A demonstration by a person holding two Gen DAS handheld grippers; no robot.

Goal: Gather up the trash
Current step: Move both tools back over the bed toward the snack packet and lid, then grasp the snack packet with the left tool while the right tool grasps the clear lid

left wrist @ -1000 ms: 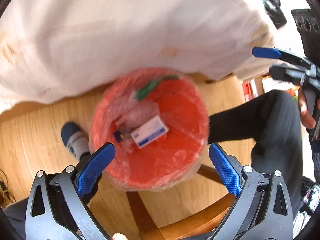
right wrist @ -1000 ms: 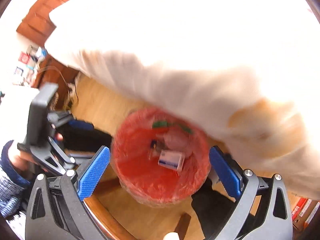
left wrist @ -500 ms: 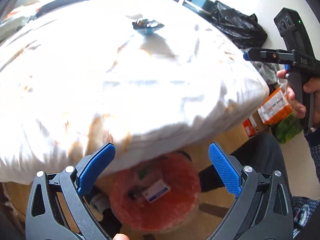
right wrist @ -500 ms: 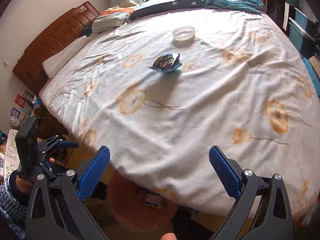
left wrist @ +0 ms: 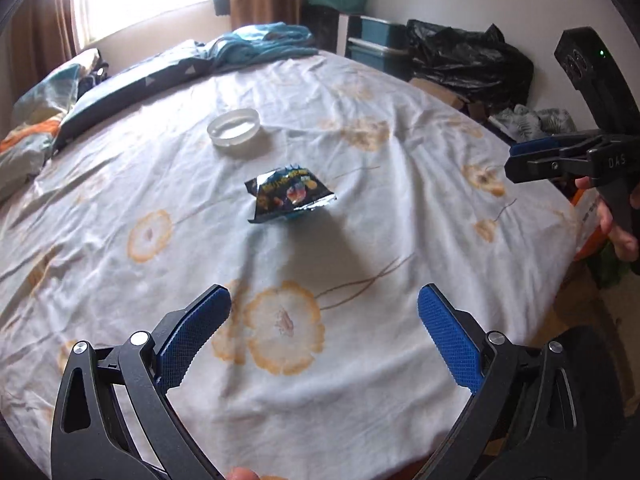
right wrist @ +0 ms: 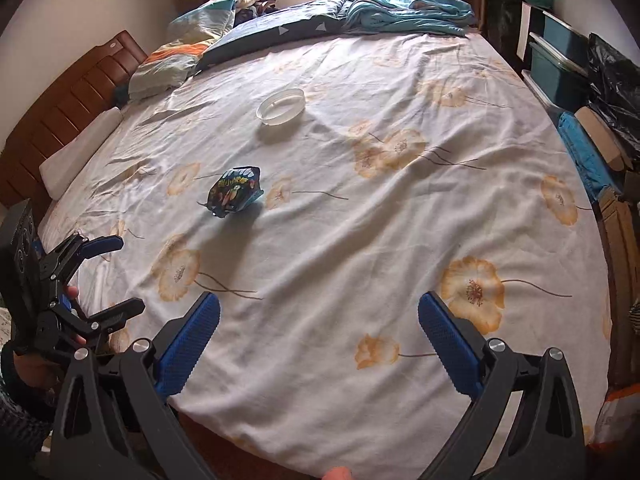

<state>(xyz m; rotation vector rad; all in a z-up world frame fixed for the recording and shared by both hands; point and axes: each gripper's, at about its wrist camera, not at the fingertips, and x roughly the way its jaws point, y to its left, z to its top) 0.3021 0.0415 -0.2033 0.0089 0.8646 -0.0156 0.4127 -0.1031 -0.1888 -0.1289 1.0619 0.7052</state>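
A crumpled dark snack wrapper (left wrist: 289,195) lies in the middle of the flowered bed sheet (left wrist: 360,216); it also shows in the right wrist view (right wrist: 235,191). A white round lid (left wrist: 234,126) lies beyond it, also in the right wrist view (right wrist: 281,106). My left gripper (left wrist: 324,332) is open and empty above the near edge of the bed, short of the wrapper. My right gripper (right wrist: 319,338) is open and empty, further right along the same edge. The orange bin is out of view.
Pillows and a blue blanket (right wrist: 404,10) are piled at the far side of the bed. A wooden headboard (right wrist: 60,120) stands at the left. Storage boxes (right wrist: 560,60) and a black bag (left wrist: 468,60) line the right side.
Both grippers have risen from over the orange bin on the floor and tilted up to face the bed top. The bin has dropped out of view. Both stay open.
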